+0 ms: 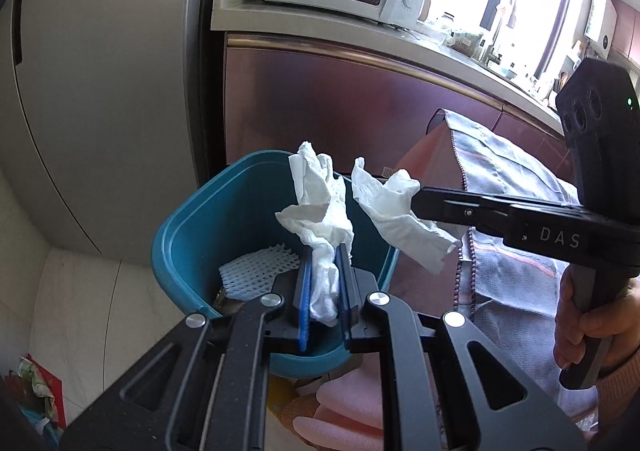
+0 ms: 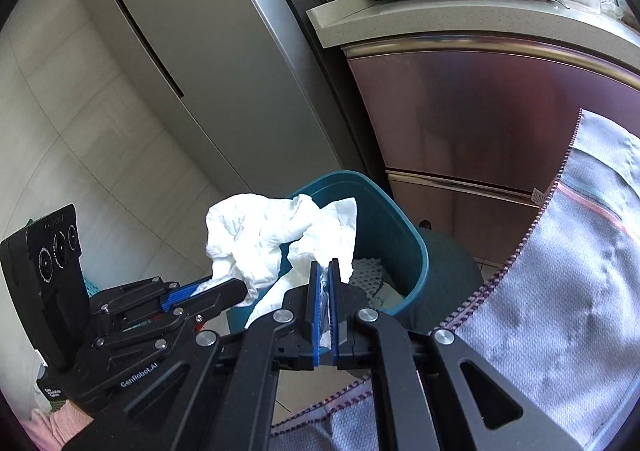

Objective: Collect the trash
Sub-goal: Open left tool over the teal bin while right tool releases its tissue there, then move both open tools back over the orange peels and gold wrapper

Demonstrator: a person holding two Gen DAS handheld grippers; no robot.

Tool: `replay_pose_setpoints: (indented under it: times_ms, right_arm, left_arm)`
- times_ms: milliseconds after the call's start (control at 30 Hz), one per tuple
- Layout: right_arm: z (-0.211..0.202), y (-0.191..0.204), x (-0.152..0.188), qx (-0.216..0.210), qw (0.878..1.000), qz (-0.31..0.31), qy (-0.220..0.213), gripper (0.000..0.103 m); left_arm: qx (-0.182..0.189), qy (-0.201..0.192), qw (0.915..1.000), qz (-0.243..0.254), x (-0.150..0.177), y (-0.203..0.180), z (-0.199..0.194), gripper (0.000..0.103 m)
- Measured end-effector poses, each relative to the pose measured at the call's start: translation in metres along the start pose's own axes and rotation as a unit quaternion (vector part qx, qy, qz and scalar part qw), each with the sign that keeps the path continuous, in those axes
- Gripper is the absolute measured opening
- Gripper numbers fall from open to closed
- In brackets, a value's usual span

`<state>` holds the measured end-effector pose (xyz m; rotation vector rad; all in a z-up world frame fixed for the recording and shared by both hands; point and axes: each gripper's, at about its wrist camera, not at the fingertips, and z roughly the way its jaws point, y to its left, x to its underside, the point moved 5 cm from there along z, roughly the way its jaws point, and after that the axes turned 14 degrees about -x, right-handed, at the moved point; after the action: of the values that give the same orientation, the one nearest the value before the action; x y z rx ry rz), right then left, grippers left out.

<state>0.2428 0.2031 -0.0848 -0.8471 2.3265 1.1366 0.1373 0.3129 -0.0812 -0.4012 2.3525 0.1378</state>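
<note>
Crumpled tissue (image 1: 320, 211) is clenched in the left hand-held gripper (image 1: 324, 283) above the teal bin (image 1: 192, 227) at centre frame — the right hand-held gripper (image 2: 325, 291), nipping another tissue (image 2: 340, 227), hangs over its right rim.

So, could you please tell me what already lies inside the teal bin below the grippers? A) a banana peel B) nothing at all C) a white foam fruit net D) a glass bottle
C: a white foam fruit net lies on the bottom of the teal bin, beneath the held tissues.
</note>
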Motion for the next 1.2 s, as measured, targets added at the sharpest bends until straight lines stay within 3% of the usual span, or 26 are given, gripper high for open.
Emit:
replay_pose_setpoints:
  times_ms: [433,767,867,1200]
  right_arm:
    - [0.035,-0.010,-0.013,0.030,0.999,0.007,0.034,0.005]
    - [0.032,-0.014,-0.007,0.027,0.999,0.016,0.030,0.007]
    - [0.025,-0.014,-0.005,0.022,0.999,0.017,0.024,0.007]
    - [-0.021,-0.010,0.010,0.008,1.000,0.011,-0.008,0.009]
  left_arm:
    - [-0.018,0.036,0.9992,-0.004,0.002,-0.005,0.048,0.015]
    - [-0.022,0.059,0.9980,-0.009,0.006,-0.004,0.079,0.021]
    - [-0.021,0.056,0.9982,-0.009,0.007,-0.005,0.079,0.028]
    - [-0.018,0.005,0.9998,0.010,-0.002,-0.022,0.042,0.030]
